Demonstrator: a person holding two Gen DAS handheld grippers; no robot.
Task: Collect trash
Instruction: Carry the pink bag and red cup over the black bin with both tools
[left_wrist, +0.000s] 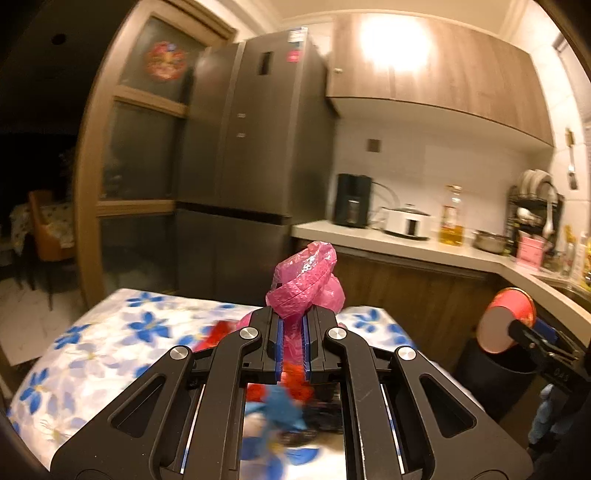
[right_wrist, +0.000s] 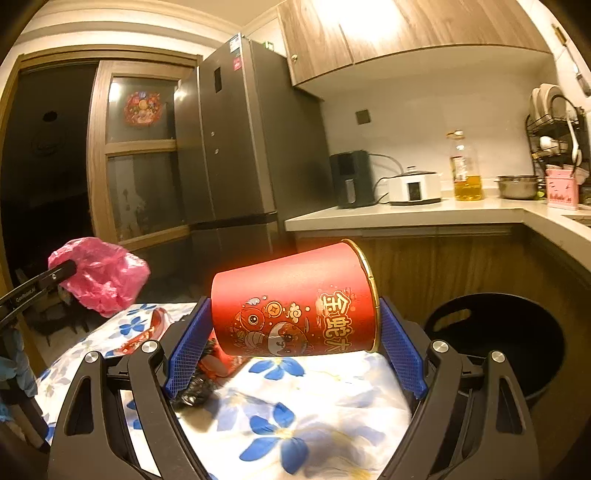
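Left claw (left_wrist: 291, 332) clenched on a crumpled pink plastic bag (left_wrist: 306, 284), which is lifted clear above the desk (right_wrist: 332, 406) with its blue-flower cloth; most of the bag bulges past the fingertips, only a pinch of film held. Right claw (right_wrist: 295, 325) grasps a red paper cup (right_wrist: 295, 299) lying sideways across its wide-set blue pads (right_wrist: 188, 350), gold rim toward the black bin (right_wrist: 517, 332). The bin stands on the floor just beside the desk's right-hand edge, mouth open. More litter left on the desk: a red wrapper (right_wrist: 147, 332) and a dark crinkled wrapper (right_wrist: 195, 387) near the cup's base. Judgement: step in hand is carrying both pieces off the desk to the bin. Cup looks closest, so it should go first; bring it fully over the bin mouth before releasing, since a sideways cup could catch the rim and roll off. Bag grip is thin and film slips easily: keep it clamped, move smoothly, and release only above the bin's centre. Keep the two claws well apart over the opening.
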